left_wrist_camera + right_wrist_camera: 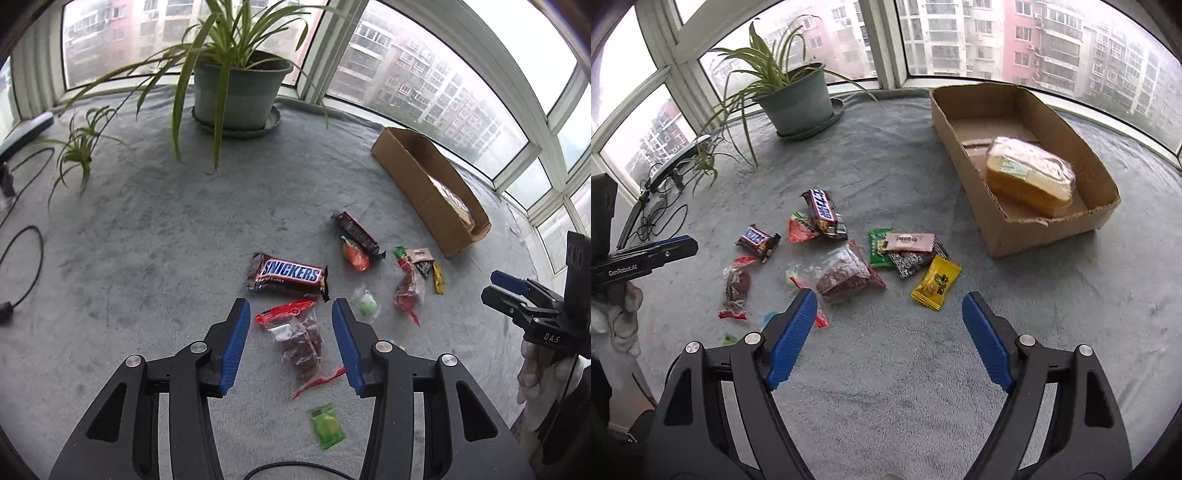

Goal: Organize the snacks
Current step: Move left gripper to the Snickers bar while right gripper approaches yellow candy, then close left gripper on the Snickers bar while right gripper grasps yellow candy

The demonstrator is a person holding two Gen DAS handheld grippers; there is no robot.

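Snack packets lie scattered on a grey cloth. My left gripper (290,308) hangs open over a clear bag of brown pieces (299,343), its blue pads on either side of the bag and apart from it. A large Snickers bar (288,276) lies just beyond the bag. My right gripper (890,297) stands wide open above bare cloth, with a yellow packet (936,282) just ahead of it and a red-edged bag of brown pieces (846,275) by its left finger. A cardboard box (960,122) at the far right holds one wrapped yellow cake (1030,175).
A potted plant (236,88) stands at the back by the windows, with a smaller plant (79,147) and black cables (26,258) to the left. More small packets, green (878,247), pink (910,242) and orange (355,256), lie in the pile. A gloved hand (617,317) holds the left gripper.
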